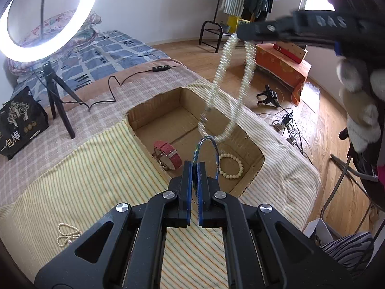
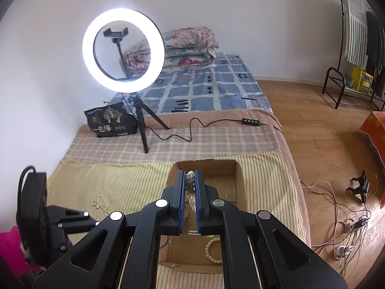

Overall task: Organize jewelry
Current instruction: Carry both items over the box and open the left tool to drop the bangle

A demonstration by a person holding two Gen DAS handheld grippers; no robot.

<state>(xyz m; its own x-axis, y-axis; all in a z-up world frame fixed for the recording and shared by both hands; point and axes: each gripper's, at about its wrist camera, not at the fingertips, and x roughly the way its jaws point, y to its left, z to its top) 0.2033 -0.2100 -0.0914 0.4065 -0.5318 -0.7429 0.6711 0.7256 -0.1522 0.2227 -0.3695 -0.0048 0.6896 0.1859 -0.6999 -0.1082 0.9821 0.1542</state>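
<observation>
A bead necklace (image 1: pixel 228 89) dangles over the cardboard box (image 1: pixel 154 113), pinched in the right gripper (image 2: pixel 190 180), while the left gripper (image 1: pixel 195 168) nearby clamps a blue bangle (image 1: pixel 207 154) above the box's near edge, a red watch (image 1: pixel 168 156) and bead bracelet (image 1: pixel 231 166) lying inside.
</observation>
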